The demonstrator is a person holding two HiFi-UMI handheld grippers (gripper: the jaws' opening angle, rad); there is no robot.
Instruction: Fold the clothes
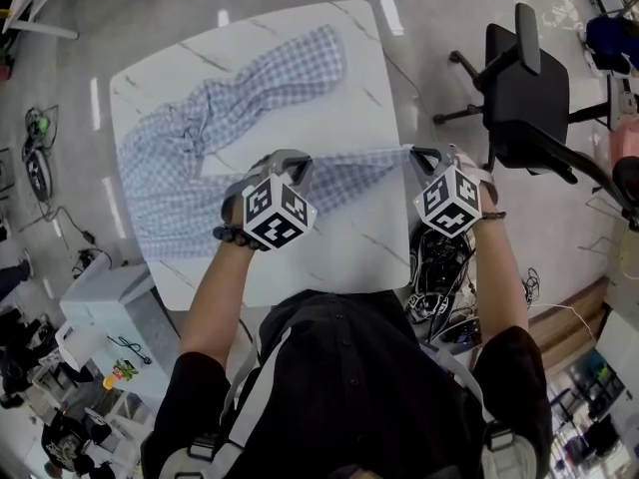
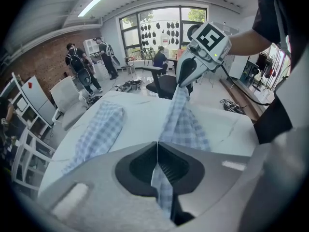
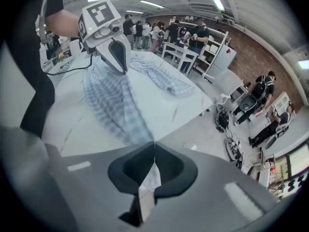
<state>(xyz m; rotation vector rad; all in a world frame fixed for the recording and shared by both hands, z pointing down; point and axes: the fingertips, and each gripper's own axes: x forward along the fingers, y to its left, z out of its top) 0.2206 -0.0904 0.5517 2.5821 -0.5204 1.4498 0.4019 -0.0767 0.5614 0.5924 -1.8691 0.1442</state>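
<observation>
White marbled worktop (image 1: 364, 78), upper ctr of frame, w/ a blue-check shirt (image 1: 190, 138) crumpled across it, top mid down to left edge.

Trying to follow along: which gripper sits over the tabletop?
The left gripper, above the table; the right gripper hangs off its right edge, over cables.

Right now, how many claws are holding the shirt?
2: the left claw clamps the shirt above the table; the right claw clamps it at the right edge.

I see a blue-and-white checked shirt (image 1: 240, 103) sprawled rumpled over the white desk (image 1: 349, 238), upper left of the frame, its near edge lifted taut across the centre.
</observation>
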